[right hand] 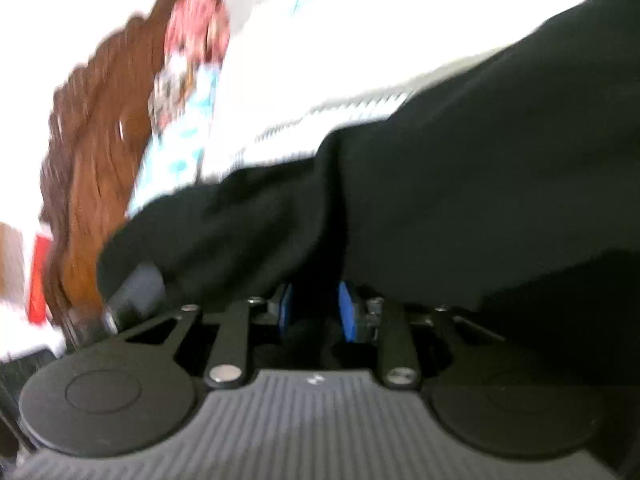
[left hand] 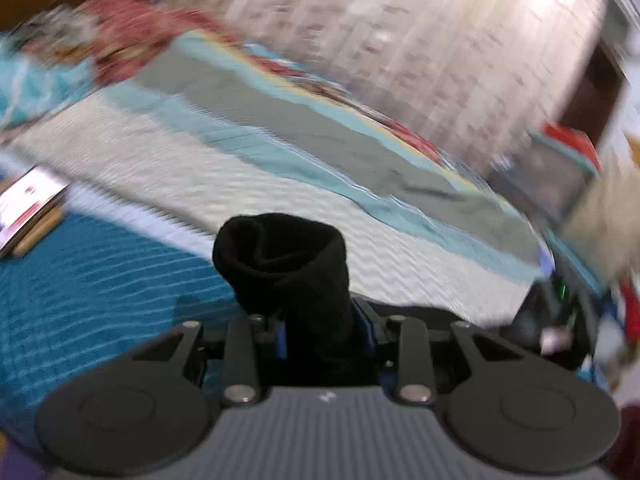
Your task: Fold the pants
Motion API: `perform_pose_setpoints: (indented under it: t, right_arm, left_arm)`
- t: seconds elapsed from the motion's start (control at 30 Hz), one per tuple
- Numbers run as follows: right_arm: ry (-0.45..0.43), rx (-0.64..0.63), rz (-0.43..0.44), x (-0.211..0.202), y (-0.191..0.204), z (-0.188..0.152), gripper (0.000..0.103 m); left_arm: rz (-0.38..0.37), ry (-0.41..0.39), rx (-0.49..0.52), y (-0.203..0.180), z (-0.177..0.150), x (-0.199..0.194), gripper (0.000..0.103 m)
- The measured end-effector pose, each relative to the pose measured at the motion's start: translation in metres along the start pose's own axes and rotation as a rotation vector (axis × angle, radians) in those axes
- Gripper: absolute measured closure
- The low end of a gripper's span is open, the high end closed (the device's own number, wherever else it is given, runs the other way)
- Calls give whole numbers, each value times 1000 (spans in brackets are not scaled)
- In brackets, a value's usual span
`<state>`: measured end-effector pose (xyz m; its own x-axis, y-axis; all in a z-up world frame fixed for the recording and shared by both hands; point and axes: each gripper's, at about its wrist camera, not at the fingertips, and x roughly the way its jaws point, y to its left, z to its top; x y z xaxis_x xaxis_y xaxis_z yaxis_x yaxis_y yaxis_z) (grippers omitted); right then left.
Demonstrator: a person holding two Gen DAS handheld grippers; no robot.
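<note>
The pants are black fabric. In the left wrist view a bunched tube of the black pants stands up between the blue pads of my left gripper, which is shut on it above the bed. In the right wrist view the black pants drape across most of the frame and run down between the blue pads of my right gripper, which is shut on the cloth. Both views are motion-blurred. The other gripper shows dimly at the right of the left wrist view.
The bed has a white and teal striped cover with a grey cloth laid across it. Red patterned pillows lie at its far end. A phone rests at the left. A brown wooden headboard shows at the left.
</note>
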<state>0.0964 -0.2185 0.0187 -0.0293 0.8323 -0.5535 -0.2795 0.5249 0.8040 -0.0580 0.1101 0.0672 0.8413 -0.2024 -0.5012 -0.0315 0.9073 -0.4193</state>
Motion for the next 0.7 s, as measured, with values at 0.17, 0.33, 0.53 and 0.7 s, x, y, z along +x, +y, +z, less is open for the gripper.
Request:
perform_pose_setpoints:
  t: [0.17,0.33,0.53,0.7]
  right_arm:
    - [-199,95,38,-65,-30,-2,61]
    - [-281,161,18,-92,-50,-18,41]
    - [-264,137,-8,-87,-50,-25,20]
    - [-205,56,-53,-53,-35,-10,20]
  left_arm:
    - [-75,105,176,-59,-19,33,71]
    - [-101,264,259,-100,-46,76,50]
    - [-152,225,333,-103,-37,37,26]
    - [-51,119,249,-62,-20,-12,23]
